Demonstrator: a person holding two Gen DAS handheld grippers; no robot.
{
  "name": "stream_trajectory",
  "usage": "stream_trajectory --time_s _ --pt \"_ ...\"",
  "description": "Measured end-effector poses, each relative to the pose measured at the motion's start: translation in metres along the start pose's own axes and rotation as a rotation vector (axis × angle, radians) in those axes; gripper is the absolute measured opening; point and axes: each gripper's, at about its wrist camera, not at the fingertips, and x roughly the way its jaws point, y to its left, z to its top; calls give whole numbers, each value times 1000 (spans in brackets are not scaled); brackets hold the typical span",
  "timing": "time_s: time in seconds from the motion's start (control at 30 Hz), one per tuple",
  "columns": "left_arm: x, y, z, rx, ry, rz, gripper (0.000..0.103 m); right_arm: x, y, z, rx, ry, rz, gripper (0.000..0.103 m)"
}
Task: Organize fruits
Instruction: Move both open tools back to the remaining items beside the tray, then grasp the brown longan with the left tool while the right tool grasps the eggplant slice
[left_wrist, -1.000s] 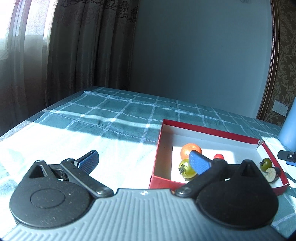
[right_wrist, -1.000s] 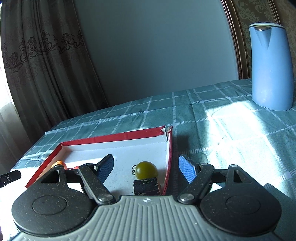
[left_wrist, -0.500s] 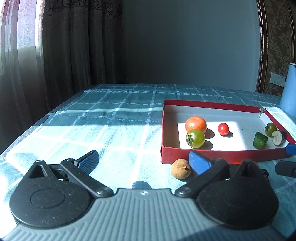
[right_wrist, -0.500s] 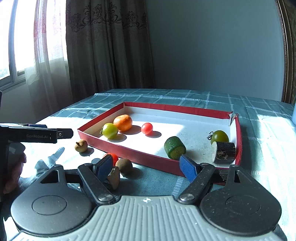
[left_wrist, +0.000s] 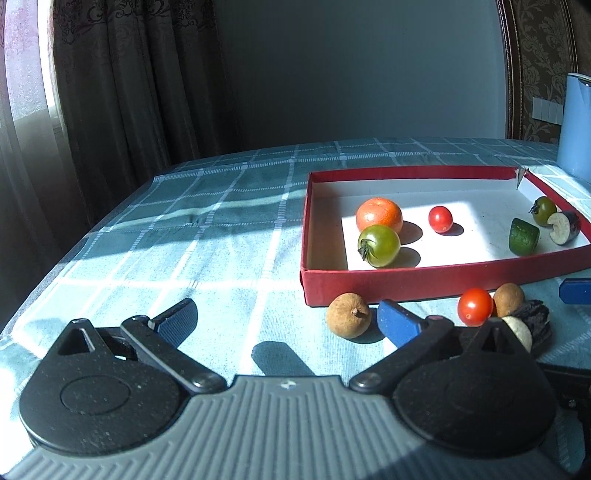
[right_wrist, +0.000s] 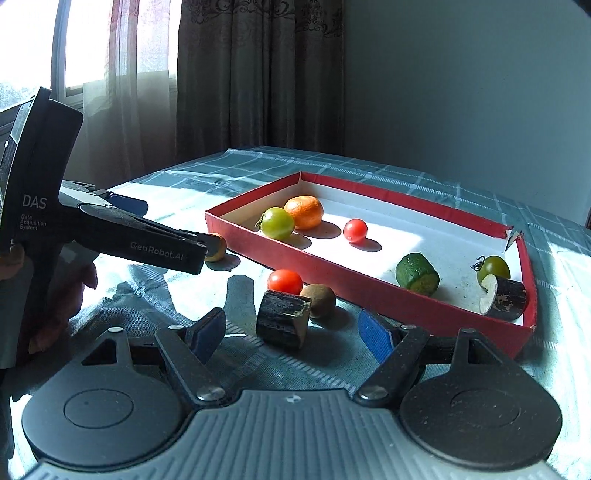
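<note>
Both your claws gape empty: the right claw (right_wrist: 291, 332) brackets the dark eggplant chunk (right_wrist: 283, 322) on the table (left_wrist: 184, 258), just outside the red box (right_wrist: 369, 284). Close carelessly and you'll nudge the touching longan (right_wrist: 319, 294) and cherry tomato (right_wrist: 285, 281) rolling. Your left claw (left_wrist: 286, 321) partly hides another longan (left_wrist: 348, 314).

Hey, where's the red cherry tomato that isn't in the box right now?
In the right wrist view, the loose cherry tomato sits on the tablecloth just outside the red box, beside a brown longan.
</note>
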Motion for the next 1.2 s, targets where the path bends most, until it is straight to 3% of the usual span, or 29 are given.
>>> stream_trajectory --time_s 0.13,0.37,0.53,0.6,0.9,1.2 --pt "9 2 1 -12 50 4 103 5 1 0 29 33 -4 79" --pt "10 -2 0 9 49 8 100 12 3 4 74 42 -28 78" --pt "12 -3 0 17 57 -4 95 16 7 4 74 51 -25 72" --pt "11 -4 0 21 54 -10 92 16 8 5 74 50 -26 61" --pt "12 -4 0 25 60 -34 60 23 9 6 88 75 -23 34" --pt "5 -10 -1 55 34 -58 26 19 10 7 77 50 -14 31"
